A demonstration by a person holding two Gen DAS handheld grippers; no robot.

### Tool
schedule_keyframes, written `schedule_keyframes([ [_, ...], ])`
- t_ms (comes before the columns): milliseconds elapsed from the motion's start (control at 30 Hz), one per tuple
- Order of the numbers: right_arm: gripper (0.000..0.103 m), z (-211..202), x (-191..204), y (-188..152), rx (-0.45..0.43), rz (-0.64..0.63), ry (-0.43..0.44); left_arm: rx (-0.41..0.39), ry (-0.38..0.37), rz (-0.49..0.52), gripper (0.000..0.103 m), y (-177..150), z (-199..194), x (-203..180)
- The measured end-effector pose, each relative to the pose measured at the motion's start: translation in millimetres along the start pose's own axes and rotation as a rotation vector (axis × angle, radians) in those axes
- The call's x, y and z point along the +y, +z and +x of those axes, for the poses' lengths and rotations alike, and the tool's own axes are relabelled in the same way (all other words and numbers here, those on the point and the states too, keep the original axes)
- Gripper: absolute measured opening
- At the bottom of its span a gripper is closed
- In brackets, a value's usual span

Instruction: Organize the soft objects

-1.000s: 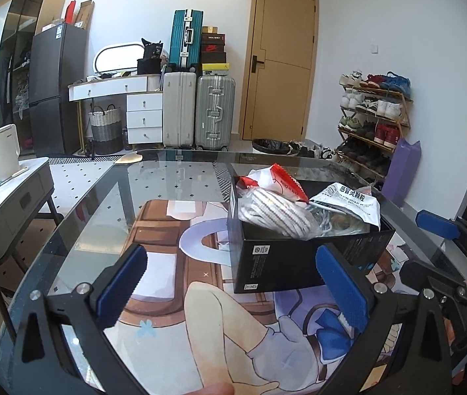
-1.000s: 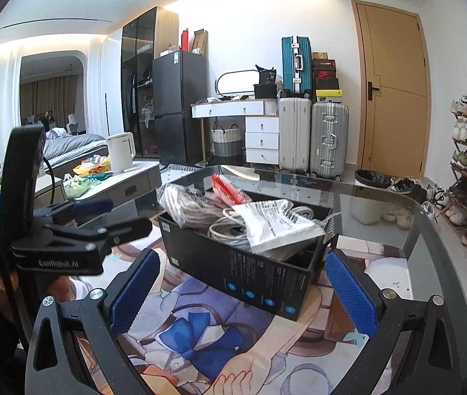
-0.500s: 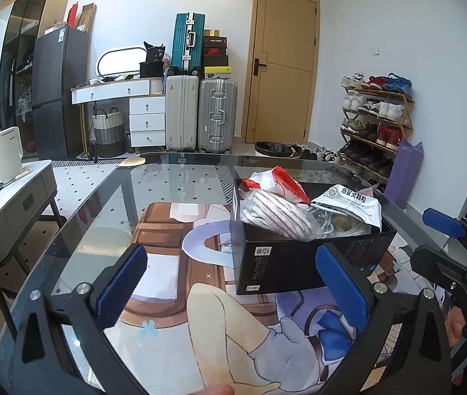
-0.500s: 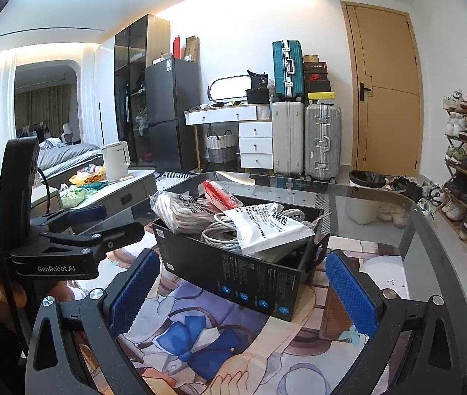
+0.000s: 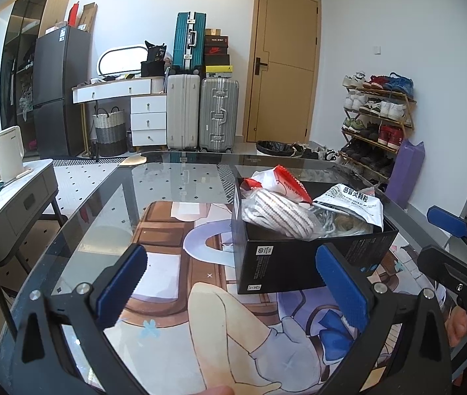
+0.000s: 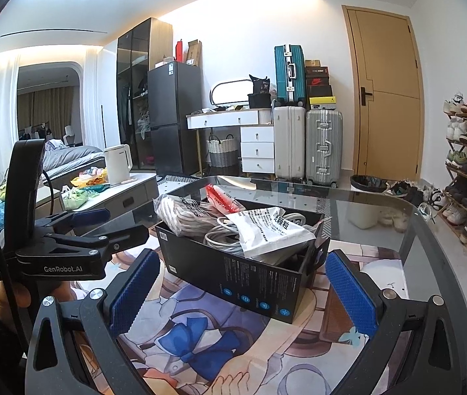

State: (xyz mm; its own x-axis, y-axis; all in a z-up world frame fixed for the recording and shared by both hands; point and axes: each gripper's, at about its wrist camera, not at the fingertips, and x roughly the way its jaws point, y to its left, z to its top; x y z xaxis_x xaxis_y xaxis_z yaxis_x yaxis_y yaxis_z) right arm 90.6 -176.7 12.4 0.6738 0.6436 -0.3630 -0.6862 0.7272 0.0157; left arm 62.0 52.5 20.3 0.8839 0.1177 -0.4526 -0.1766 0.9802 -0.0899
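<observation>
A black cardboard box (image 5: 302, 260) (image 6: 249, 276) stands on the printed mat of the glass table. It is heaped with a bagged striped cloth (image 5: 277, 212) (image 6: 180, 214), a red and white packet (image 5: 286, 182) (image 6: 221, 197), a white printed pouch (image 5: 353, 204) (image 6: 272, 230) and grey cables (image 6: 223, 238). My left gripper (image 5: 233, 283) stands open just in front of the box, nothing between its fingers. My right gripper (image 6: 241, 291) is open too, short of the box's near corner. Each gripper shows at the edge of the other's view.
The glass table (image 5: 174, 177) carries a printed mat (image 5: 180, 263). A grey side table (image 5: 19, 197) with a white kettle (image 5: 8, 153) stands left. Suitcases (image 5: 200, 112), a drawer unit and a door line the far wall; a shoe rack (image 5: 378, 121) is right.
Both grippers have drawn back and risen slightly from the box, staying open. The box and its contents have not moved.
</observation>
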Motion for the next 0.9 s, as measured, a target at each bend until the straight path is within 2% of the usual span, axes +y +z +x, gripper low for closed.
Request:
schedule_keyframes([
  [900, 0.102, 0.2, 0.8, -0.3, 0.001, -0.001, -0.001, 0.0, 0.002, 0.003, 0.103, -0.5, 1.0, -3.0],
])
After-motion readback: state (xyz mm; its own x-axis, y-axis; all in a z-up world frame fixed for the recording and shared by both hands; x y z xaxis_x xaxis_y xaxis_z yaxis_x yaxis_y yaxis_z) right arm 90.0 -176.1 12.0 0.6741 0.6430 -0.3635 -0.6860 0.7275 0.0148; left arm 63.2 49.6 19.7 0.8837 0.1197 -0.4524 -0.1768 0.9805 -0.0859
